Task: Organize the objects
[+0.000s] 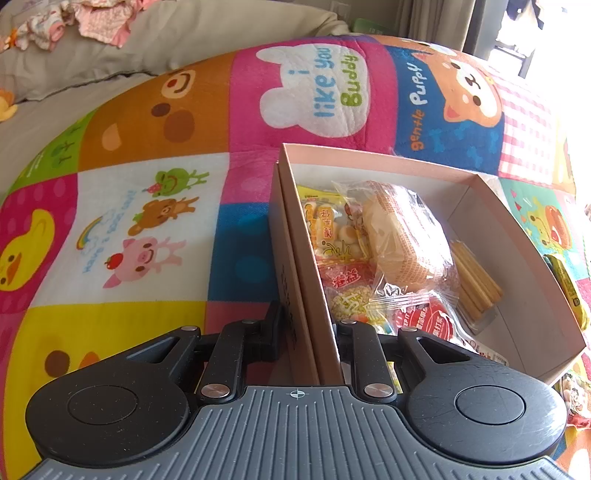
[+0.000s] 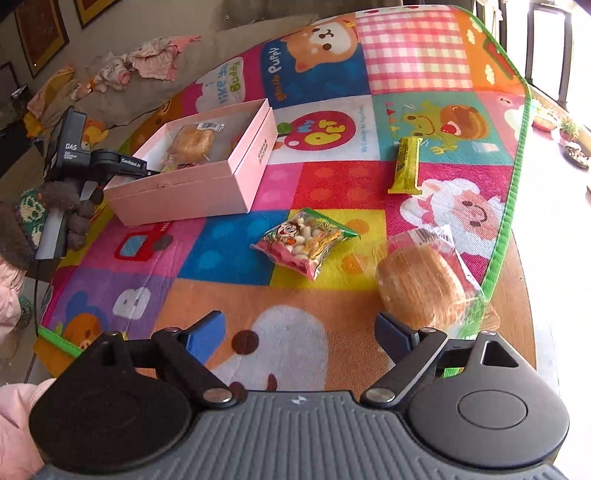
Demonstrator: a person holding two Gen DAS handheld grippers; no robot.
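A pink box (image 1: 476, 206) stands on the colourful play mat and holds several snack packets, a wrapped bun (image 1: 400, 236) and biscuit sticks (image 1: 474, 280). My left gripper (image 1: 308, 332) is shut on the box's near wall. The right wrist view shows the same box (image 2: 207, 188) at the left with the left gripper (image 2: 122, 162) on its rim. My right gripper (image 2: 299, 328) is open and empty above the mat. A wrapped bun (image 2: 421, 284) lies just beyond its right finger. A snack bag (image 2: 304, 242) and a yellow bar (image 2: 406, 164) lie further out.
The mat (image 2: 332, 184) has a green edge at the right, with bare wooden table (image 2: 521, 295) beyond. A grey sofa with clothes (image 1: 92, 22) stands behind. A yellow bar (image 1: 569, 288) lies right of the box.
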